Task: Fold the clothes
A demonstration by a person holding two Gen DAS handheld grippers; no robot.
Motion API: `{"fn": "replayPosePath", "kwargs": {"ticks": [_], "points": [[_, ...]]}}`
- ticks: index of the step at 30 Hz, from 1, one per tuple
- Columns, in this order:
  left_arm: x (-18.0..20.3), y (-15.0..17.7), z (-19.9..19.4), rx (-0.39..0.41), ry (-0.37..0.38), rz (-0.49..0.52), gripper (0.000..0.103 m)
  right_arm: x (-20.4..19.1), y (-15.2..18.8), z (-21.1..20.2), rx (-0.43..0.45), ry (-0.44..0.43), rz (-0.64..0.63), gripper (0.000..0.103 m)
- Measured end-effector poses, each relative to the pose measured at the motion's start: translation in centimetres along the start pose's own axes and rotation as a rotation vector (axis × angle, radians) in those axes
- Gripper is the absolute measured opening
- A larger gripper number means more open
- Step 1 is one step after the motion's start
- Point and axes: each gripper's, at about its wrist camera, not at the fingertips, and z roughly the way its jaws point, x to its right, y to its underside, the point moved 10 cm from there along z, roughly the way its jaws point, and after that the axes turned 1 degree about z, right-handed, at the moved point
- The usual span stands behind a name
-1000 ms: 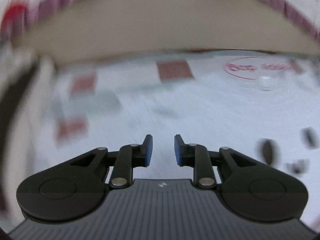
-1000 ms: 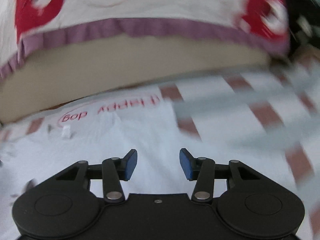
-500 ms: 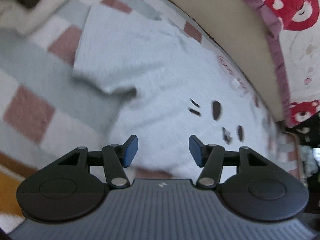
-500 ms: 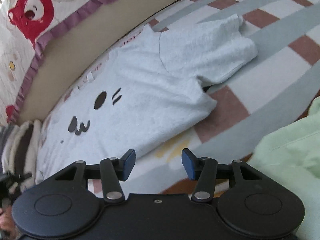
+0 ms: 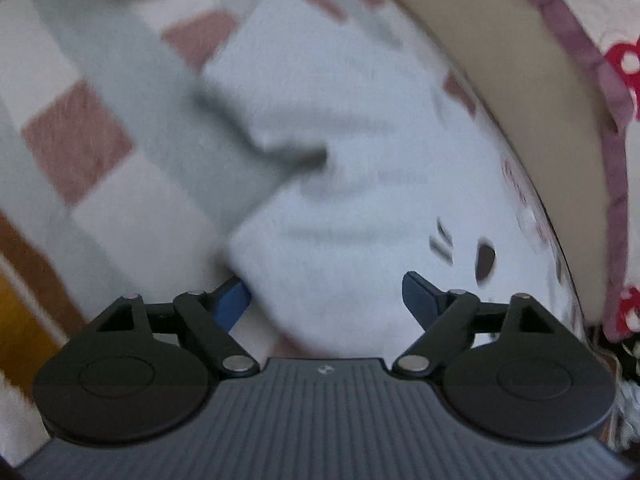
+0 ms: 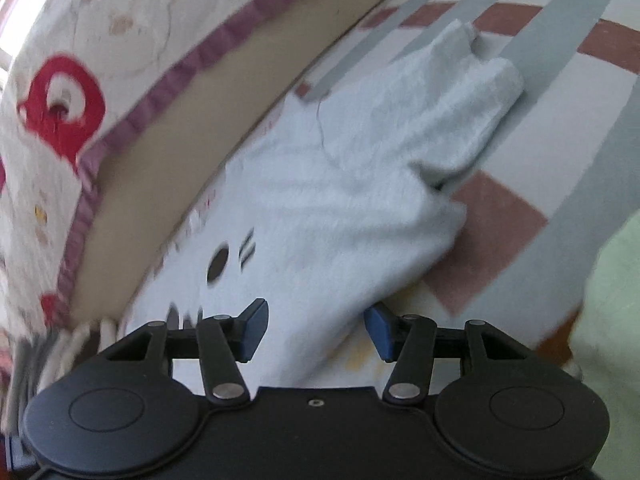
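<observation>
A white T-shirt (image 5: 336, 208) with a black cartoon face print lies flat on a checked bedspread (image 5: 76, 132). It also shows in the right wrist view (image 6: 360, 200), one short sleeve spread toward the upper right. My left gripper (image 5: 326, 296) is open, its jaws either side of the shirt's lower side edge, close above the cloth. My right gripper (image 6: 316, 328) is open over the opposite side edge near the hem, the cloth's edge lying between its jaws. Neither holds anything.
A beige headboard cushion (image 6: 168, 152) with purple trim and a red bear quilt (image 6: 60, 96) runs behind the shirt. A light green garment (image 6: 608, 320) lies at the right. Folded striped cloth (image 6: 48, 356) sits at the left.
Both grippers have dropped lower and closer to the shirt's side edges. The left gripper's jaws have opened wider. Both views are nearer the cloth.
</observation>
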Motion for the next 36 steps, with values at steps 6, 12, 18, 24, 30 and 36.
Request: {"fn": "replayPosePath", "kwargs": {"ticks": [6,12,18,24,30,36], "points": [[0.4,-0.9,-1.4,0.102,-0.054,0.149,0.003,0.0,-2.7,0.0,0.059,0.066,-0.052,0.006],[0.7,-0.1,-0.8,0.064,-0.172,0.267,0.004,0.3,-3.3,-1.4,0.055,0.178,-0.267,0.005],[0.1,0.0,-1.1,0.069,-0.221,0.272,0.004,1.7,-3.5,-1.9,0.062,0.252,-0.342,0.005],[-1.3,-0.7,-2.4,0.087,-0.246,0.190,0.020,4.8,-4.5,-3.7,0.035,0.264,-0.114,0.010],[6.1,1.4,-6.4,0.157,-0.100,0.460,0.024,5.0,-7.9,-5.9,0.078,0.135,0.007,0.054],[18.9,8.3,-4.3,-0.045,0.253,0.672,0.028,8.1,-10.7,-4.2,0.049,0.260,0.013,0.058]]}}
